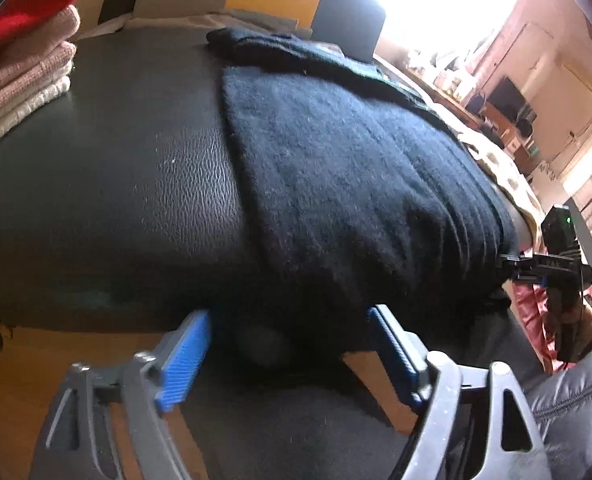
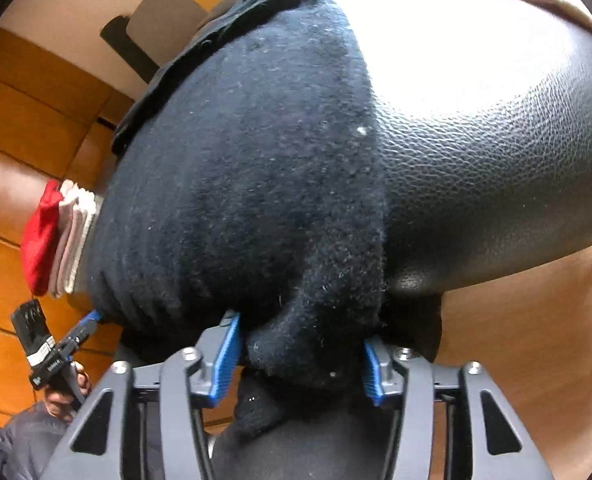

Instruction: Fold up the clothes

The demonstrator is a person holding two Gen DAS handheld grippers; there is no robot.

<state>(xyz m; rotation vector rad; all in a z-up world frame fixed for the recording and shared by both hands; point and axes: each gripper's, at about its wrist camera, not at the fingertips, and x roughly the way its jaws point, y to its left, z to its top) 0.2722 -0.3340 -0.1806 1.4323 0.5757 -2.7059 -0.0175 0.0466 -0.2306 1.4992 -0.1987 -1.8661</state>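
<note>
A black knit sweater (image 1: 355,168) lies flat on a black leather surface (image 1: 116,180), its near hem hanging over the front edge. My left gripper (image 1: 292,354) stands wide open at that edge, blue pads on either side of the hanging hem and not pinching it. In the right wrist view the same sweater (image 2: 256,160) fills the middle. My right gripper (image 2: 299,364) is open around a rounded bunch of the hem, and the cloth brushes both pads. Each gripper shows small in the other's view: the right gripper (image 1: 511,268) and the left gripper (image 2: 92,320), both at the hem.
A stack of folded clothes (image 1: 24,60), red on top of pink and white, sits on the far left corner of the leather surface (image 2: 495,140); the stack (image 2: 56,240) also shows beyond the sweater. Wooden floor lies below. Room furniture (image 1: 503,96) stands at the far right.
</note>
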